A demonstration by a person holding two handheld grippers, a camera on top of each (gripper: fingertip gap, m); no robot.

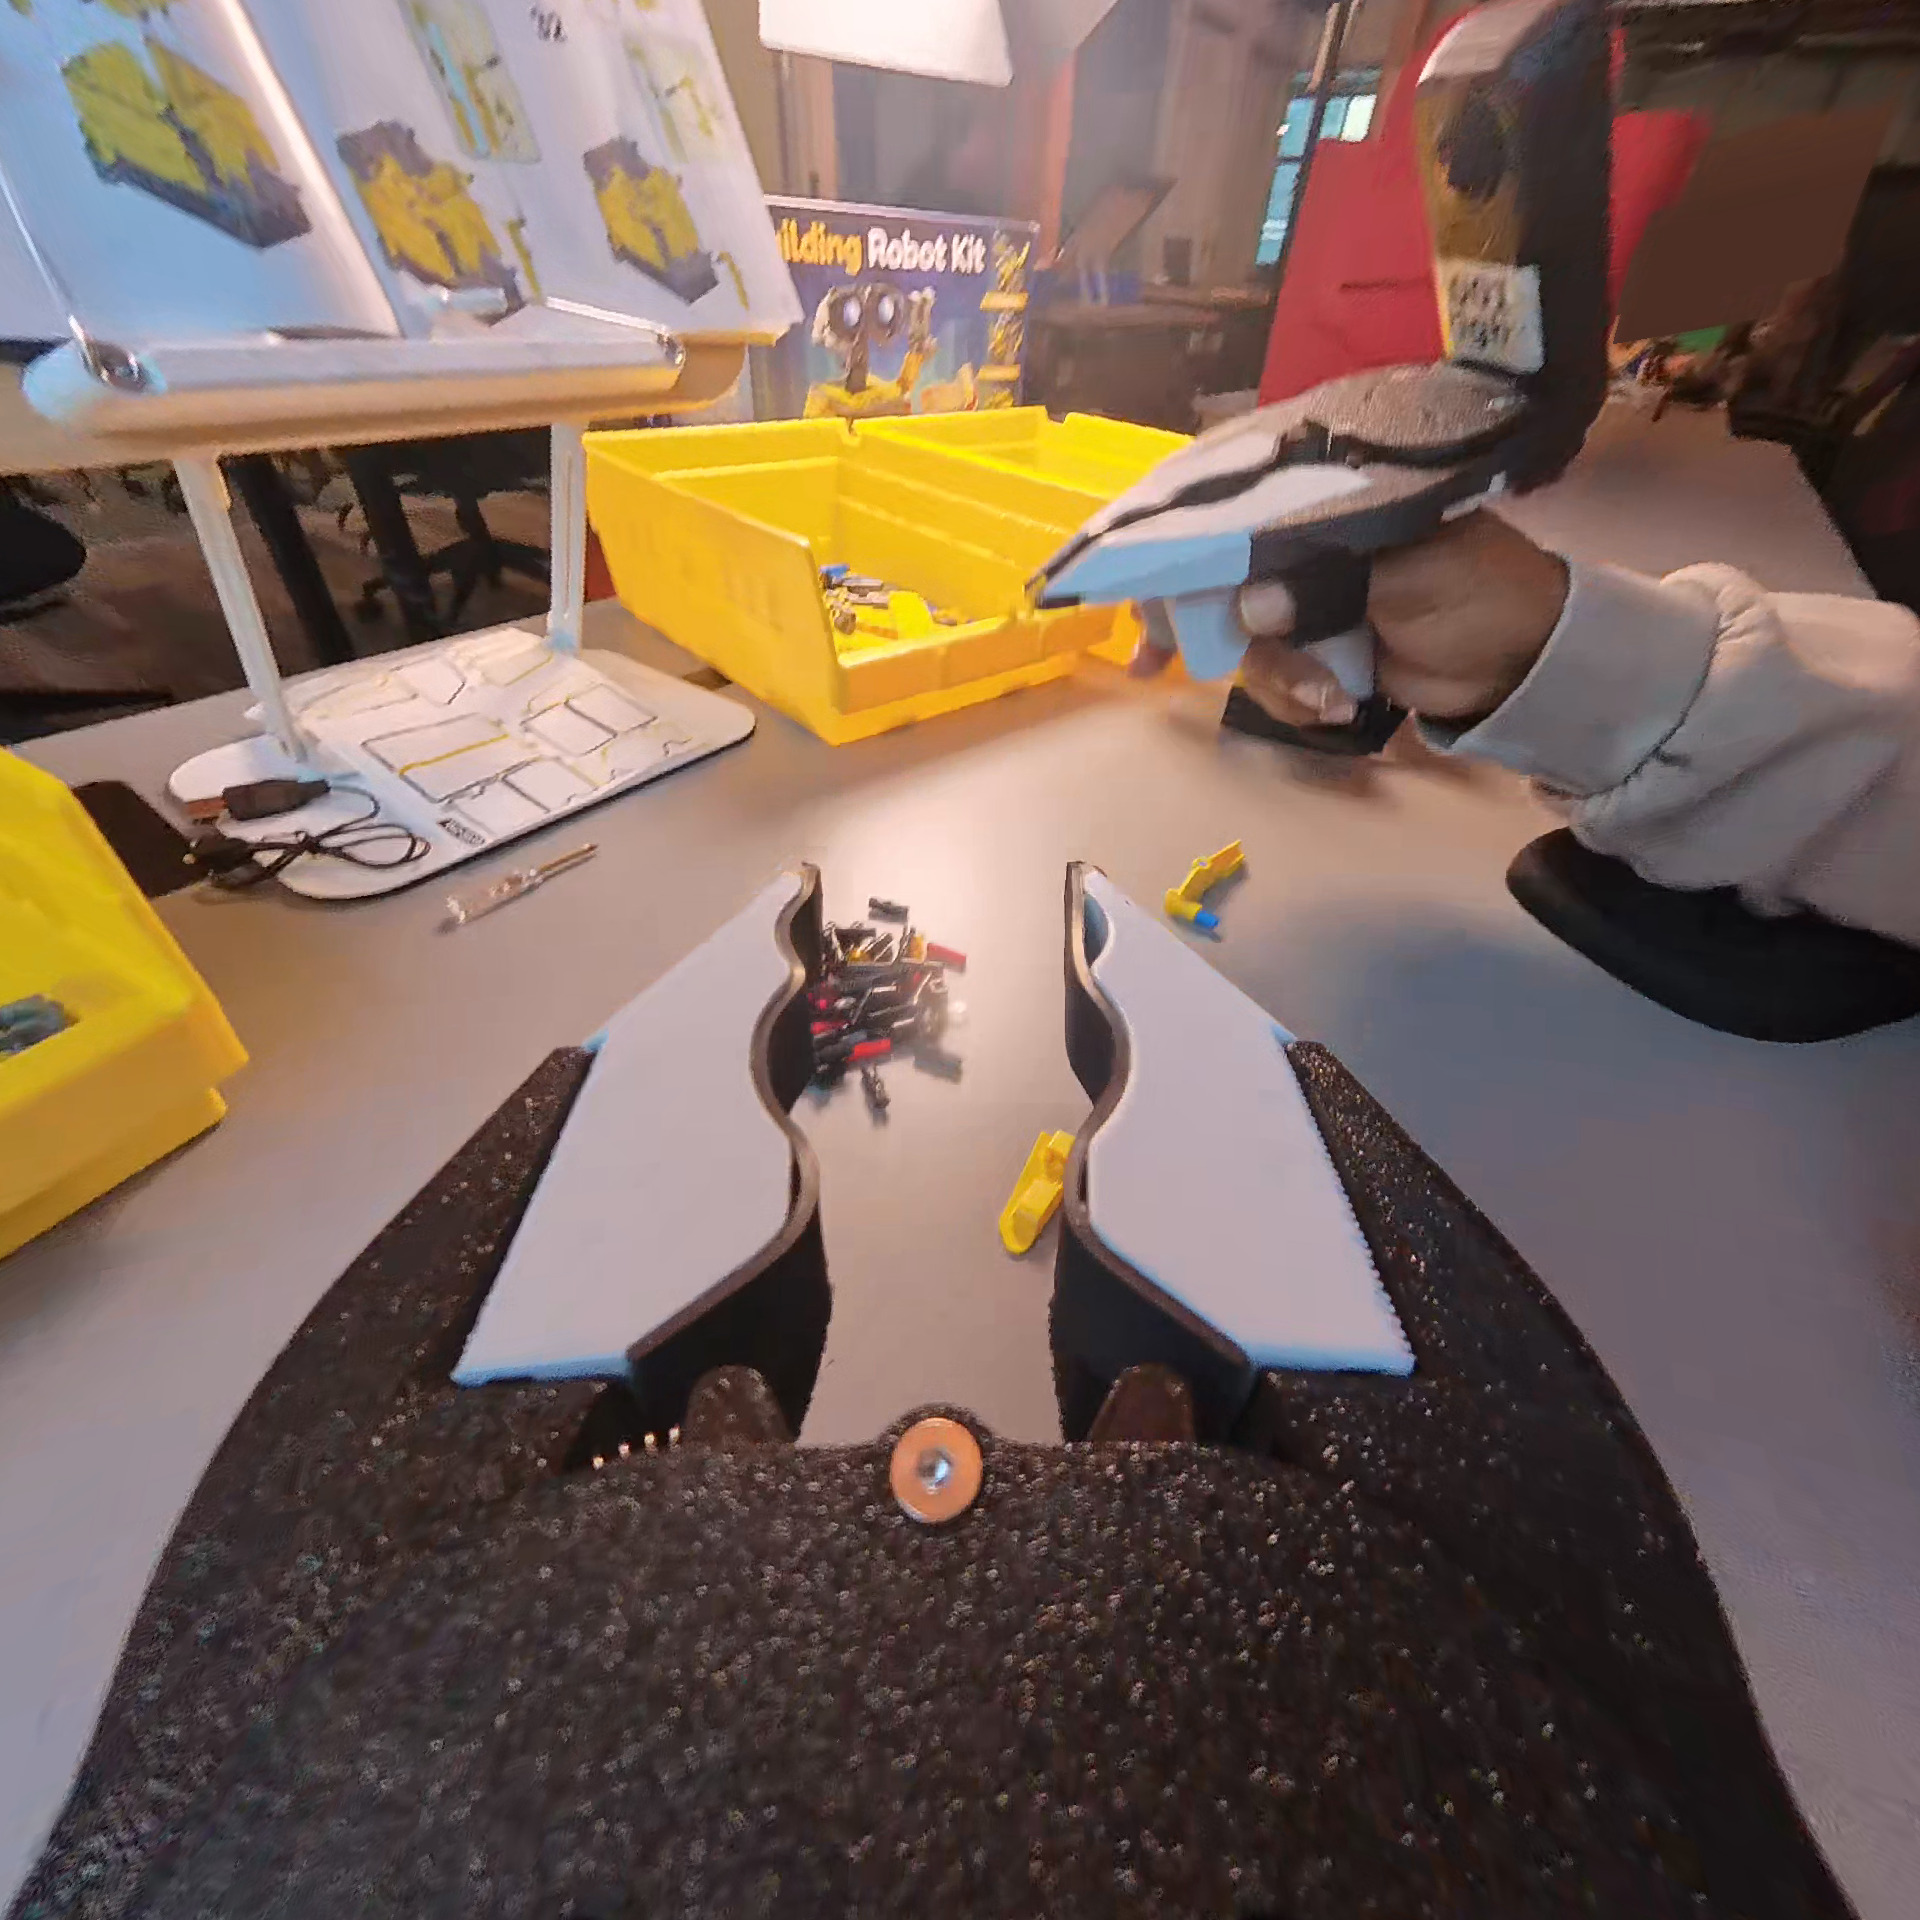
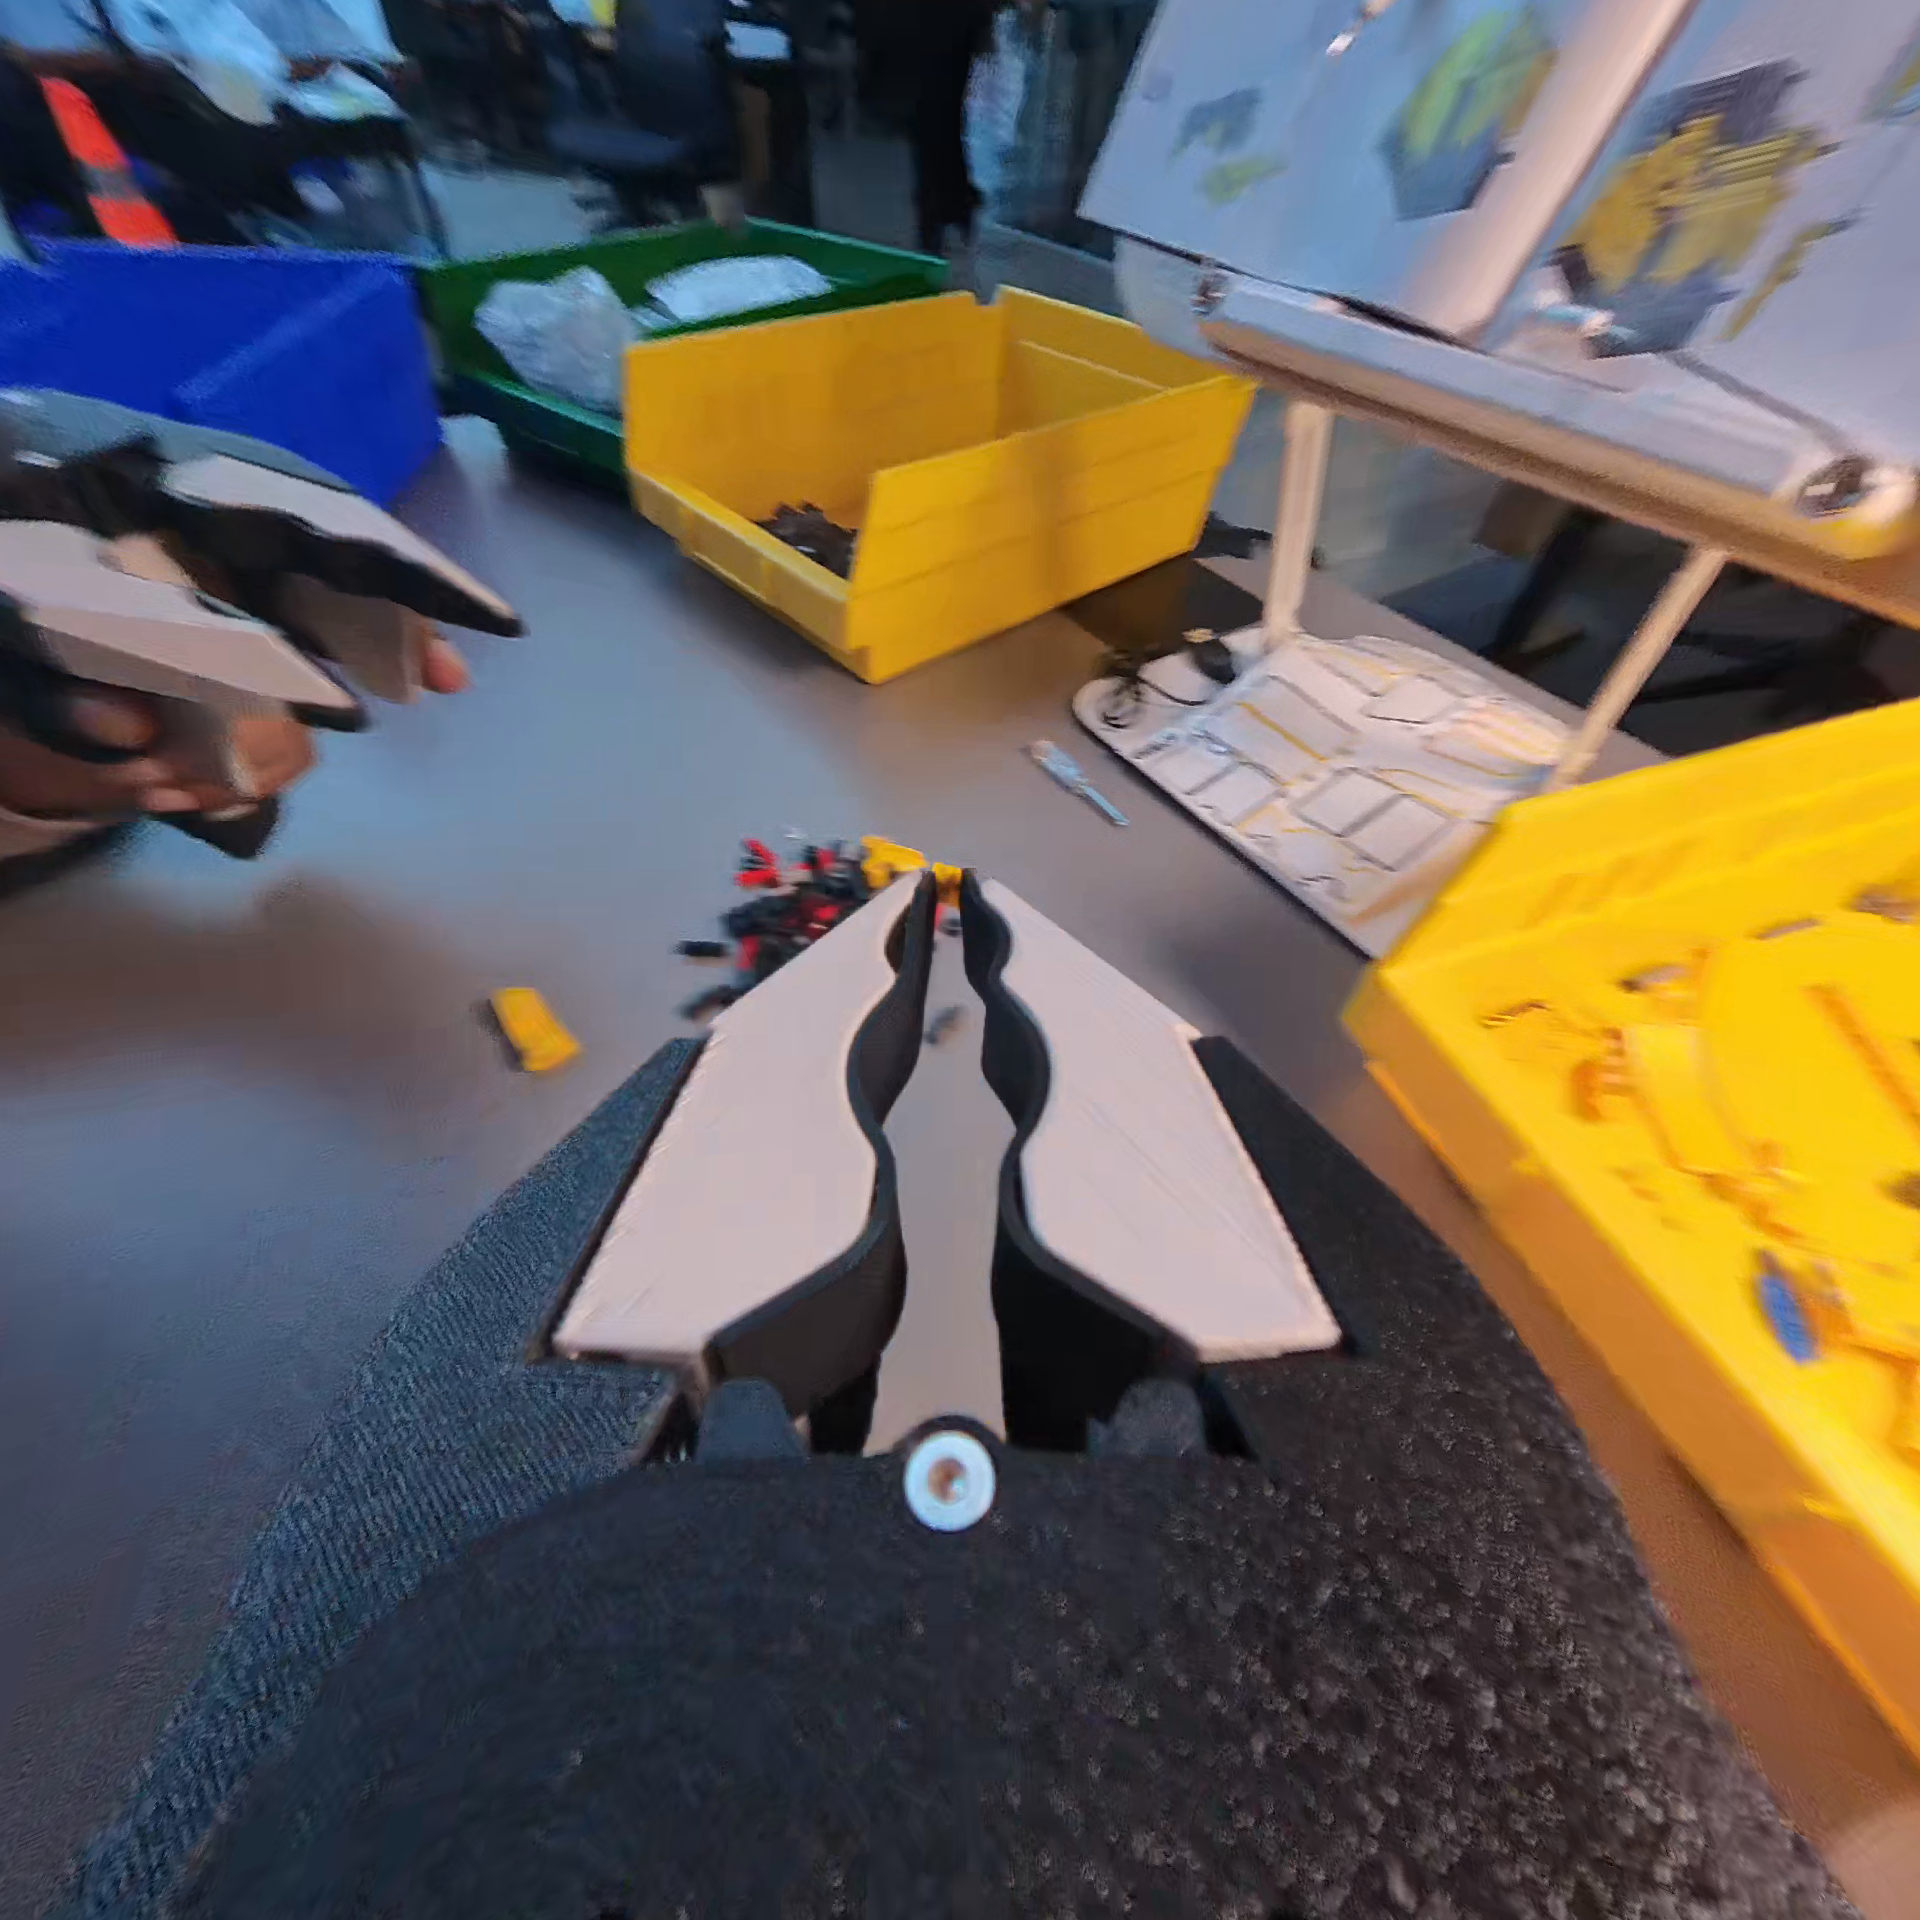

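Left hand-held gripper (image 1: 940, 883): fingers apart, nothing held, just before the pin pile (image 1: 883, 1003).
Right hand-held gripper (image 2: 943, 883): fingers nearly together, a small yellow piece (image 2: 945, 871) at its tips, beside the pin pile.
Bench (image 1: 1351, 1195): grey.

The pile of small parts (image 1: 883, 997) sits mid-table (image 1: 1351, 1299), with the screwdriver (image 1: 520, 883) off to its left. Behind that is the instruction stand (image 1: 343, 384), a divided bin (image 1: 831, 551) right of it, kit box (image 1: 904, 301) further back.
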